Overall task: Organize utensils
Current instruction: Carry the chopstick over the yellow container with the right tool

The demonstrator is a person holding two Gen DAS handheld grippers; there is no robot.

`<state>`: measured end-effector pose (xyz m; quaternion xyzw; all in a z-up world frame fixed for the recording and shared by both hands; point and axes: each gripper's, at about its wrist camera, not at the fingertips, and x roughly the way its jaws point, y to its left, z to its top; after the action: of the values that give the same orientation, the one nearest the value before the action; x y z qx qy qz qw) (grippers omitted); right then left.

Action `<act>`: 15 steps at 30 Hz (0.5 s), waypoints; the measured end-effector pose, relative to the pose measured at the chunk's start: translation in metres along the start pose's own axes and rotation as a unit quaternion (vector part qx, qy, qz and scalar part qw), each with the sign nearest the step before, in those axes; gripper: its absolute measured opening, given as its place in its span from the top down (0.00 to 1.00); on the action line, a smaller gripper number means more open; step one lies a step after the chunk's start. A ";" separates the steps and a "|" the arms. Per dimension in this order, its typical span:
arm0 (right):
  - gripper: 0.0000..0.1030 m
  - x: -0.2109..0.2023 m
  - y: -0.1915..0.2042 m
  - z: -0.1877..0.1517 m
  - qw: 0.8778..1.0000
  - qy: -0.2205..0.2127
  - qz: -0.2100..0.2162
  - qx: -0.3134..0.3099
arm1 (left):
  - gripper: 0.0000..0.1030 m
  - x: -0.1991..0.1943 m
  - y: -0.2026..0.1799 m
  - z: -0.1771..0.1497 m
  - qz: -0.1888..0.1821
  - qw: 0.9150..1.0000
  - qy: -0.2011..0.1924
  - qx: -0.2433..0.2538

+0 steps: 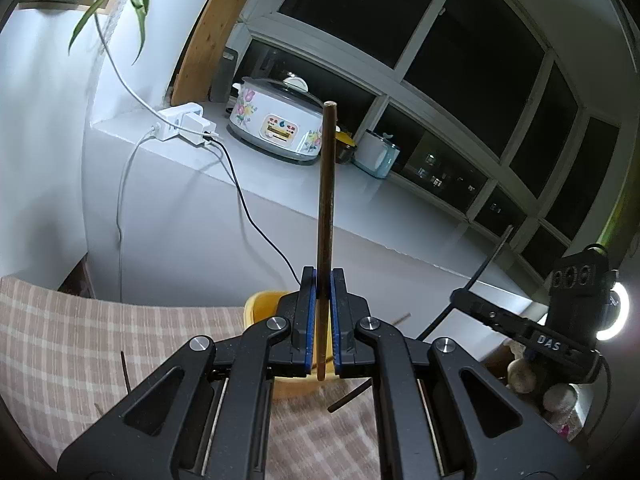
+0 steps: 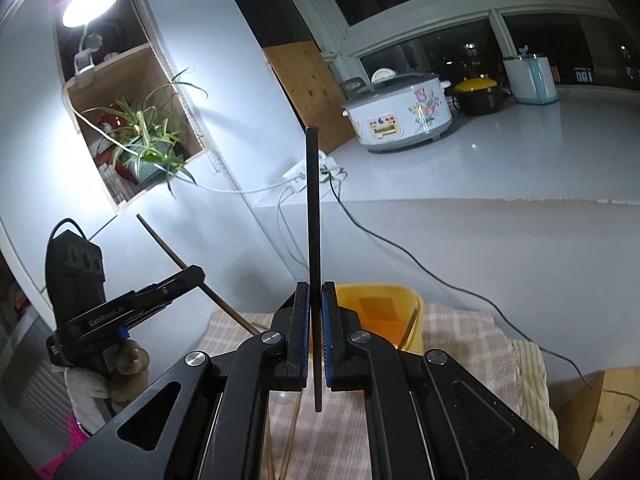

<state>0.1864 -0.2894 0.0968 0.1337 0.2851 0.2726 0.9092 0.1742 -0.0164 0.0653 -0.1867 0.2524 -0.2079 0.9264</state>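
You are holding one chopstick upright in each claw, above the yellow cup.

Your left claw [image 1: 324, 280] is clamping a brown chopstick [image 1: 326, 208] between its blue pads, the stick standing nearly vertical with its lower end hanging just below the fingers. Your right claw [image 2: 316, 292] is gripping a black chopstick [image 2: 313, 216] the same way, upright and pinched between its pads. The yellow cup [image 2: 384, 312] is sitting just beyond both claws on the checked cloth [image 1: 80, 332] covering the counter, and more sticks [image 1: 348, 398] are lying loose on that cloth. Further back, a flowered rice cooker [image 1: 276, 124] and a white power strip [image 1: 180, 122] are resting on the white ledge [image 1: 280, 184] under the dark windows.
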 end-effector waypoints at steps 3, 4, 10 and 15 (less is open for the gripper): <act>0.96 0.001 -0.001 0.009 1.000 -0.010 -0.001 -0.003 | 0.96 0.012 0.001 0.006 0.007 1.000 0.002 -0.001; 0.96 0.001 -0.001 0.012 1.000 -0.013 -0.001 -0.003 | 0.96 0.015 0.002 0.007 0.010 1.000 0.002 0.000; 0.96 0.006 -0.004 0.028 1.000 -0.027 -0.005 -0.004 | 0.96 0.033 0.006 0.013 0.026 1.000 0.010 -0.001; 0.96 0.017 -0.006 0.035 0.999 -0.030 -0.022 -0.012 | 0.96 0.048 0.012 0.014 0.037 0.999 0.019 -0.005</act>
<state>0.2216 -0.2880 0.1149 0.1249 0.2577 0.2518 0.9244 0.2234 -0.0255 0.0526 -0.1777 0.2778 -0.1761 0.9275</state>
